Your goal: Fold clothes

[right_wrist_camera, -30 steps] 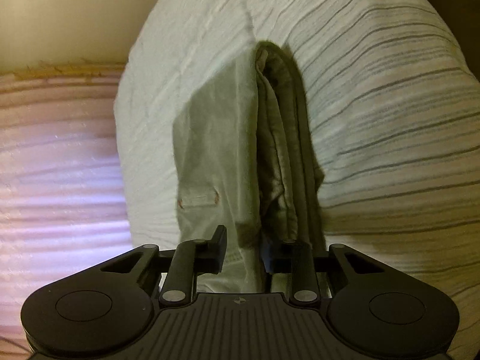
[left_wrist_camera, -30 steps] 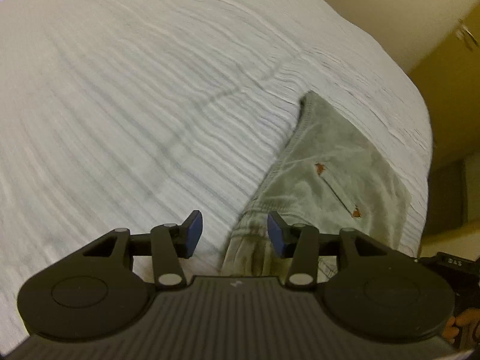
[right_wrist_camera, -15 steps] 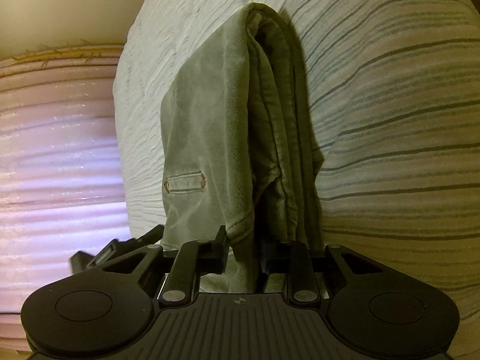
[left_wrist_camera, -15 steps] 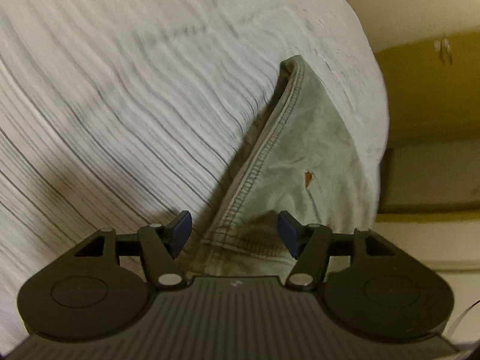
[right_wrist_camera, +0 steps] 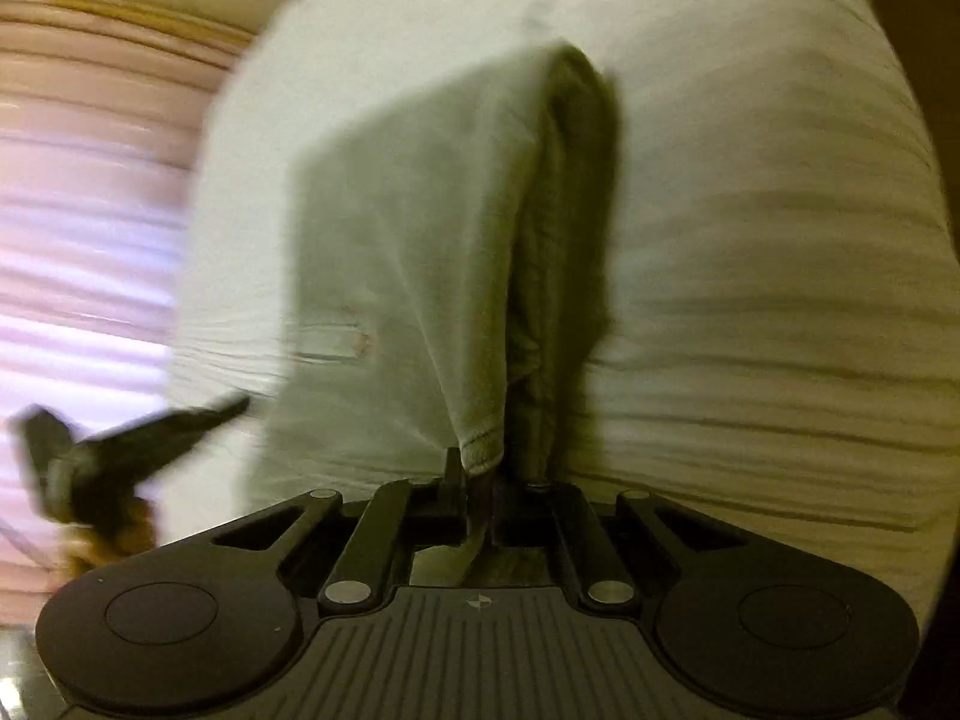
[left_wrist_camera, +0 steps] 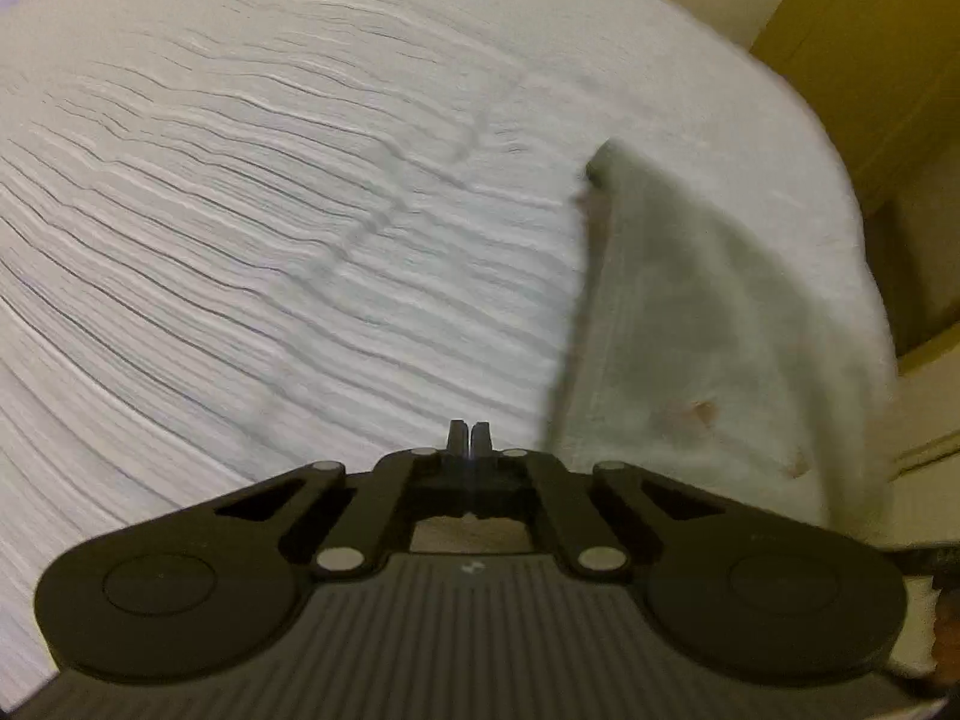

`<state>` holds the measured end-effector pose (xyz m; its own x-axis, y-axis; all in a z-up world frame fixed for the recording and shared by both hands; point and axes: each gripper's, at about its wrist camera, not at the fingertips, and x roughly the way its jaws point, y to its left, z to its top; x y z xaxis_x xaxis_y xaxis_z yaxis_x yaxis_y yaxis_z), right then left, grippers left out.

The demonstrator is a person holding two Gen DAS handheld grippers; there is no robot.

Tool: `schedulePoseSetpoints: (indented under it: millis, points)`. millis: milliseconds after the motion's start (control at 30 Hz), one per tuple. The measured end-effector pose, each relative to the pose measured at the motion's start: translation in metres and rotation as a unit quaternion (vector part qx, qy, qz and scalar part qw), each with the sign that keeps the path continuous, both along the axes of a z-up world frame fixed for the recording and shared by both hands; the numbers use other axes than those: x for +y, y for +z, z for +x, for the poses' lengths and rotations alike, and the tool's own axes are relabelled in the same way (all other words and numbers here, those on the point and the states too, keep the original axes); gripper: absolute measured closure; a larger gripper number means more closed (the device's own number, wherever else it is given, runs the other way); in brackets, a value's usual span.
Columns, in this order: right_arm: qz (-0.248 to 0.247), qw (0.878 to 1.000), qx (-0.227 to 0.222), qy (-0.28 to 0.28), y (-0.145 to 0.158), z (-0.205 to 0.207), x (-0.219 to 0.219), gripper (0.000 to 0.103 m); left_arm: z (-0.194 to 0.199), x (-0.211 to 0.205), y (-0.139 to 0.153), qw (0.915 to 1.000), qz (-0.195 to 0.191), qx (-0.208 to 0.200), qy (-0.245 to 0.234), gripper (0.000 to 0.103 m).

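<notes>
- R tongs [right_wrist_camera: 480,468]: pressed together on a stacked edge of the trousers [right_wrist_camera: 420,228]. Hem corner pokes out just past my tips; cloth also runs back between the arms toward the body.
- L tongs [left_wrist_camera: 470,435]: tips together, nothing between them, over bare bedspread [left_wrist_camera: 270,228]. From the R cam the L tongs [right_wrist_camera: 138,438] show as a dark smear low to the left, clear of the cloth.
- Trousers, from the L cam: the trousers [left_wrist_camera: 708,312] sit just right of my L tips and run away toward the far right edge of the bed, not touching the tips.
- Past the R tips: garment looks doubled, a pale flat panel w/ a welt pocket to the left, several darker layered edges bunched to the right, stretching out ahead over the bedspread [right_wrist_camera: 750,240].
- Step, my guess: mid-fold, R holding one end of an already doubled garment while L is free. Whether that end is going over or just being squared up, can't settle.
- Next move needs: R grip keeps all layers together; L must part before it can take any cloth.
- Hard to see: both views motion-blurred. Near end of the trousers hidden under the R body; layer count in the pinch unclear.
- Far: wall and yellowish cabinet [left_wrist_camera: 870,60] beyond the bed, only partly in frame.
</notes>
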<state>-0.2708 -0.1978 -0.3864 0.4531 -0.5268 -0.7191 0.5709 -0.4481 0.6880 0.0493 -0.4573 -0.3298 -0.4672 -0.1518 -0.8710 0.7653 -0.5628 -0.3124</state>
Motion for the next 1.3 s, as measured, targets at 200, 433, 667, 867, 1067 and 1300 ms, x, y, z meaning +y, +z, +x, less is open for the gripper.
schedulePoseSetpoints:
  millis: [200,433,667,867,1067,1300]
  points:
    - [-0.022,0.997,-0.072,-0.019,0.003,-0.009,0.000,0.065,0.024,-0.004,-0.010,0.9935,0.092,0.041,0.052,0.057]
    - [-0.025,0.996,-0.084,-0.005,0.002,-0.006,0.004,0.062,0.022,0.004,-0.028,0.9787,0.170,0.092,0.069,0.064]
    - [-0.009,0.999,-0.031,0.031,0.007,-0.006,0.006,0.100,0.014,0.029,0.001,0.9956,0.065,0.067,-0.002,0.079]
    - [0.005,0.997,0.020,0.074,-0.001,-0.003,-0.008,0.100,-0.007,0.047,-0.006,0.9979,-0.005,0.001,-0.064,0.075]
    - [-0.035,0.998,0.031,0.050,0.028,-0.031,-0.007,0.055,0.005,0.015,0.005,0.9937,0.068,0.089,-0.008,0.046]
    - [-0.051,0.998,0.018,-0.027,0.017,-0.066,-0.028,0.045,-0.010,-0.004,-0.017,0.9902,0.078,0.113,0.026,0.056]
